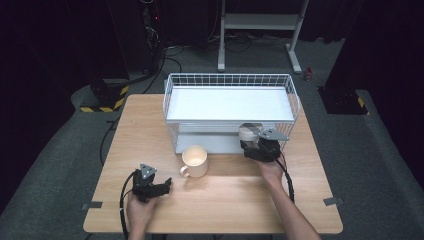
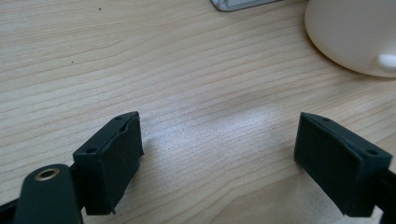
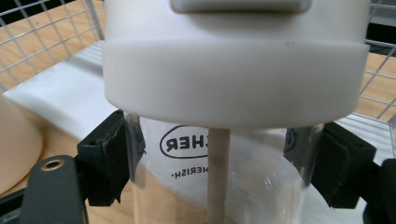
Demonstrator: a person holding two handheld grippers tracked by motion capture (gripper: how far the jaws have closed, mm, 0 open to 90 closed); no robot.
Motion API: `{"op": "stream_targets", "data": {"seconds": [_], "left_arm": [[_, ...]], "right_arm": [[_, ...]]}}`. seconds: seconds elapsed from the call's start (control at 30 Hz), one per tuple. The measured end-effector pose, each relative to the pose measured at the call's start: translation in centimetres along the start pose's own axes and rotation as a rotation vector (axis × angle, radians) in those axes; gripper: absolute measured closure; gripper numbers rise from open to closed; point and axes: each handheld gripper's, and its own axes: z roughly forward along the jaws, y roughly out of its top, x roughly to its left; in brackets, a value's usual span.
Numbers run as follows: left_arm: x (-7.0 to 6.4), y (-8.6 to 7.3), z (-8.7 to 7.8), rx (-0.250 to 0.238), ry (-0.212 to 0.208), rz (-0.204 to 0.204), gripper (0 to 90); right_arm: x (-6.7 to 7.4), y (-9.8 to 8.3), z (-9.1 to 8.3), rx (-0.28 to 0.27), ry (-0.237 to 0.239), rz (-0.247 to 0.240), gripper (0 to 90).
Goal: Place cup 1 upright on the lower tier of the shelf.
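Note:
My right gripper (image 1: 251,140) is shut on a clear bottle (image 1: 250,131) with a white lid, held at the front right of the white wire rack (image 1: 230,80). In the right gripper view the black pads (image 3: 112,158) press on the clear body of the bottle (image 3: 233,93) below its lid, and a straw runs down inside. A cream mug (image 1: 195,161) stands on the table in front of the rack. My left gripper (image 1: 166,186) rests low on the table to the left of the mug, open with only bare wood between its jaws (image 2: 219,163). The mug (image 2: 350,32) sits ahead to its right.
The rack has a white upper shelf (image 1: 227,102) and a lower white shelf (image 3: 56,93) at table level. The wooden table (image 1: 225,200) has free room along its front. Beyond the table stand a metal frame (image 1: 260,22) and floor cables.

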Motion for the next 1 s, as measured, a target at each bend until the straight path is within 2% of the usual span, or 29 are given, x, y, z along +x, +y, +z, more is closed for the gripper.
{"op": "stream_targets", "data": {"seconds": [0.23, 0.4, 0.53, 0.73, 1.0], "left_arm": [[0.0, 0.0, 0.0, -0.001, 0.001, 0.000, 15.4], [0.0, 0.0, 0.0, -0.001, 0.001, 0.000, 15.4], [0.0, 0.0, 0.0, -0.001, 0.003, 0.000, 15.4], [0.0, 0.0, 0.0, -0.001, 0.003, 0.000, 15.4], [0.0, 0.0, 0.0, -0.001, 0.003, 0.000, 15.4]], "right_arm": [[-0.8, -0.3, 0.7, -0.010, -0.030, 0.044, 18.9], [-1.2, 0.0, 1.1, -0.010, -0.042, 0.042, 18.9], [-1.5, 0.2, 1.5, -0.017, -0.055, 0.021, 18.9], [-1.5, -0.4, 1.6, -0.004, -0.060, 0.000, 18.9], [-1.4, -0.9, 0.8, -0.003, -0.057, -0.020, 18.9]]}}
